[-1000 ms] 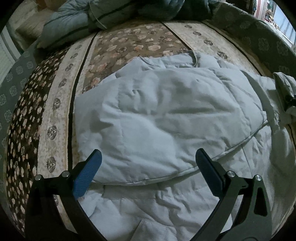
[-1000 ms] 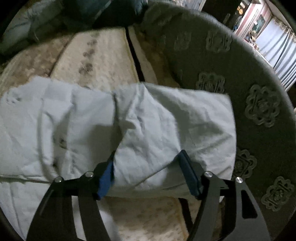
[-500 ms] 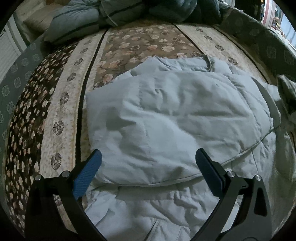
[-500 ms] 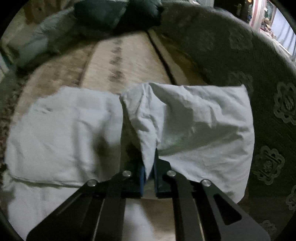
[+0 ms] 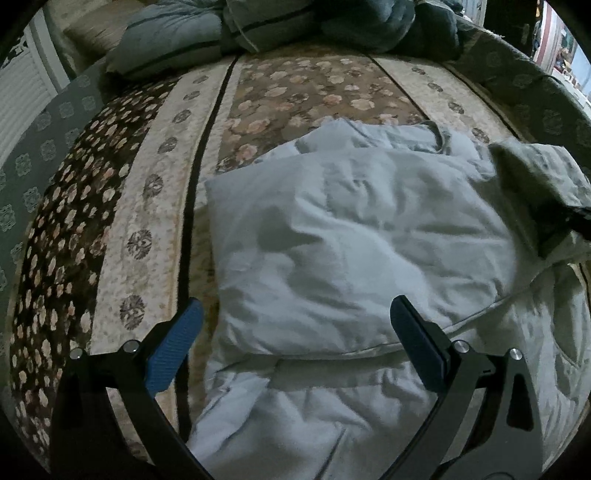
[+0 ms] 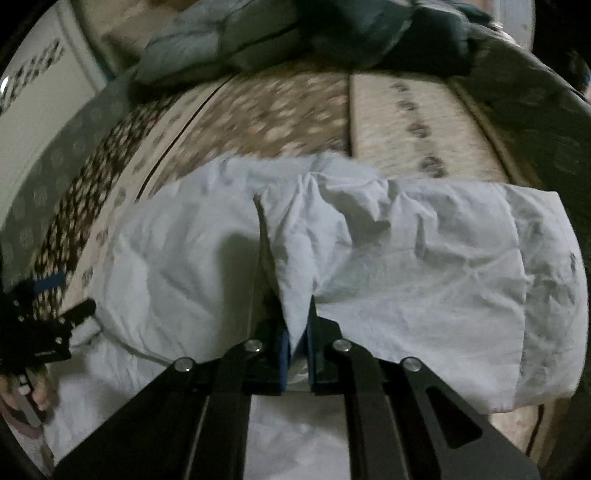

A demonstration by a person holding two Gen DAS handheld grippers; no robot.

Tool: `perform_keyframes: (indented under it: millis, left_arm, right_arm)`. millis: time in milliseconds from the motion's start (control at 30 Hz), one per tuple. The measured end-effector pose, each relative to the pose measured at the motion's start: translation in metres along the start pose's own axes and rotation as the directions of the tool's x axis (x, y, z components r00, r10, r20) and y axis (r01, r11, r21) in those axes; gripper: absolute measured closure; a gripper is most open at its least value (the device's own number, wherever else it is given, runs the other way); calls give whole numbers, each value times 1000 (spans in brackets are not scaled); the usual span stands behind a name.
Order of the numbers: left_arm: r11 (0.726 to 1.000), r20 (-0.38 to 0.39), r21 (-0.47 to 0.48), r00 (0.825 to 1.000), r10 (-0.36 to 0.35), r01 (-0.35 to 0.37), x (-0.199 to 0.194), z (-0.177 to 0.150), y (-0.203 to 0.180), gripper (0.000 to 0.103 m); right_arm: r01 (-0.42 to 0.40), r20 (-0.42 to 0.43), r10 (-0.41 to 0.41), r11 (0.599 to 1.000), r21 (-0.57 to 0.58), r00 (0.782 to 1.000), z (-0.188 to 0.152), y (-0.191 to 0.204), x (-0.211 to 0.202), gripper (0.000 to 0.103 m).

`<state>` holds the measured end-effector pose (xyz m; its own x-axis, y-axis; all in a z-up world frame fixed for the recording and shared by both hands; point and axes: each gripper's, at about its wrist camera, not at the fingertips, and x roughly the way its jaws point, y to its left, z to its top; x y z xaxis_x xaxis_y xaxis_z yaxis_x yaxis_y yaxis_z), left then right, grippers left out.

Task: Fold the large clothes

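Observation:
A pale blue padded jacket (image 5: 351,236) lies spread on a floral bedspread (image 5: 147,192), one side folded over its body. My left gripper (image 5: 295,343) hovers open above the jacket's near left part, nothing between its blue pads. In the right wrist view my right gripper (image 6: 295,343) is shut on a pinched fold of the jacket's sleeve (image 6: 424,266), which is lifted and drawn over the jacket body (image 6: 177,266). The same raised sleeve (image 5: 535,177) shows at the right edge of the left wrist view, with a dark part of the right gripper beside it.
Rolled grey-blue bedding (image 5: 258,33) is piled at the head of the bed. A grey patterned border (image 5: 48,147) runs along the bed's left side, beside a white wall panel (image 5: 18,99). The left gripper (image 6: 40,332) and a hand show at the left edge of the right wrist view.
My right gripper closed on the sleeve, then carried it leftward over the jacket body. The left gripper drifted slightly, staying open above the jacket.

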<state>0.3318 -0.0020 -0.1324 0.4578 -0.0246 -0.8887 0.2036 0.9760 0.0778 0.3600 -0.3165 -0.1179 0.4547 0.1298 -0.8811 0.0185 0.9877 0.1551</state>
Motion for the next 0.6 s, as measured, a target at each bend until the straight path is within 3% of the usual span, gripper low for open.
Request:
perform_keyframes:
  millis: [67,200,233,267,333,467,600]
  left_arm:
    - [1000,-7,-2,1000,12,-12,1,-2,4,3]
    - [1000,-15,-5,1000,19,-19,0,-5,7,3]
    - [1000,-16,-6,1000,18,-18,0,-5,6,3]
    - [1000,-17,-7,1000,17,-17,0,-5,5,3]
    - [1000,-19,-6,1000,8,-8,-2,-4,1,3]
    - [1000,-16,5,1000,-6,6,-9,-1,-17,3]
    - [998,-3,25,999,-53,53,-23,4,-51,3]
  right_arm:
    - [59,2,-59,997,-41,998,-5,15,5,94]
    - [17,-18,-17,1000,22,1000,-6,1,0,87]
    - [4,-16,-3,1000,28,1000,-7,-1,-6,77]
    - [5,-7,-5,1000,25,1000,-7,-3,-12,60]
    - [9,29,-9,1000,16,1000,-10,-8,-31,46]
    - [17,94,-20,999,36,995,-13,-31,-65,42]
    - [132,137,-148,984,117,979,-27,-80,-85,36]
